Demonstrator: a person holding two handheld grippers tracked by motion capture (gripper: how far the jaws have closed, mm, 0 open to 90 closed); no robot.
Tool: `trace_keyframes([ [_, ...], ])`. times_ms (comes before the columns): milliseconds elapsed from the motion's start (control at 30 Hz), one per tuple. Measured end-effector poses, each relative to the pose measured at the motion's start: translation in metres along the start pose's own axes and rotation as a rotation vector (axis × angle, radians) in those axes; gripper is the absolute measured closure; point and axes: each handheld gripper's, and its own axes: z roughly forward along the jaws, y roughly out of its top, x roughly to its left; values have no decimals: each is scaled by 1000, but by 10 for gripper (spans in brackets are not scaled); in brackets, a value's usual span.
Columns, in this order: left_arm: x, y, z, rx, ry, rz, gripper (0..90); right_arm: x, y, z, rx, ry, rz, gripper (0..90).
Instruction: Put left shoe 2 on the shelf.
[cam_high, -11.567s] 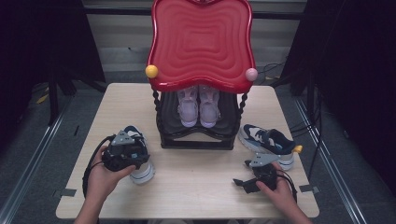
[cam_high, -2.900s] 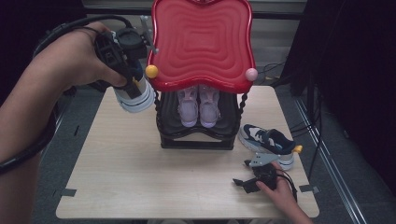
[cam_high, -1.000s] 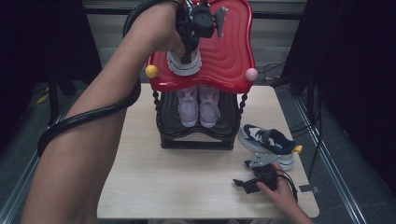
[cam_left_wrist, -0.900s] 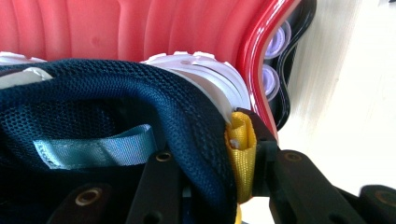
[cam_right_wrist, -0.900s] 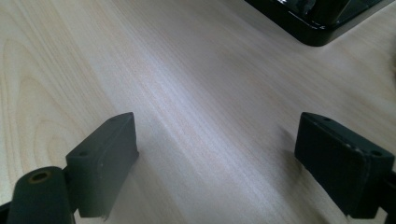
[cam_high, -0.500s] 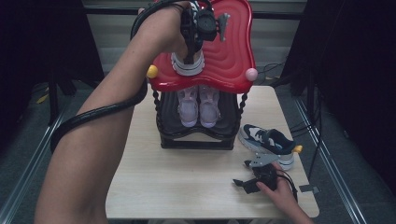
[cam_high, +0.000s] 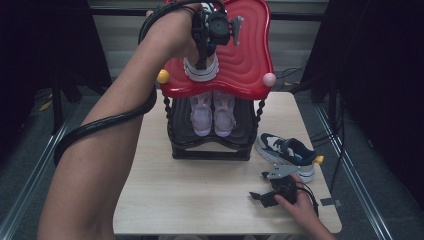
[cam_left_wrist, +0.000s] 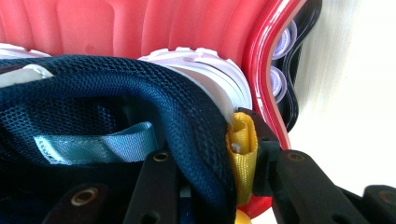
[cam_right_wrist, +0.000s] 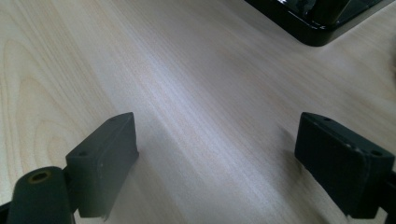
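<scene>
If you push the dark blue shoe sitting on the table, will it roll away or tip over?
Probably neither. The dark blue mesh sneaker with the white sole lies on its broad flat sole on the pale wooden table, so it would likely slide, not roll. Its upper looks like soft mesh, so it may flex if squeezed. It seems light for its size, so a gentle push should move it.

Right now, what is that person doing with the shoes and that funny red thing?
A person is putting shoes on a small rack. The left gripper holds a navy sneaker by its heel collar on the red top shelf. A pale pink pair already sits on the black lower shelf. The matching navy sneaker waits on the table, beside the right gripper, which rests there open and empty.
</scene>
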Motion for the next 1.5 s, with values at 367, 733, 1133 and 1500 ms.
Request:
trace_keyframes([
  [367,2,-3,-4,-12,24,-42,624,0,0,0,0,0,0,123],
  [733,8,-8,-2,-36,16,-164,459,0,0,0,0,0,0,123],
  [1133,7,-10,-1,-56,2,-208,393,0,0,0,0,0,0,124],
  [1500,3,-6,-3,-73,-4,-151,505,0,0,0,0,0,0,123],
])
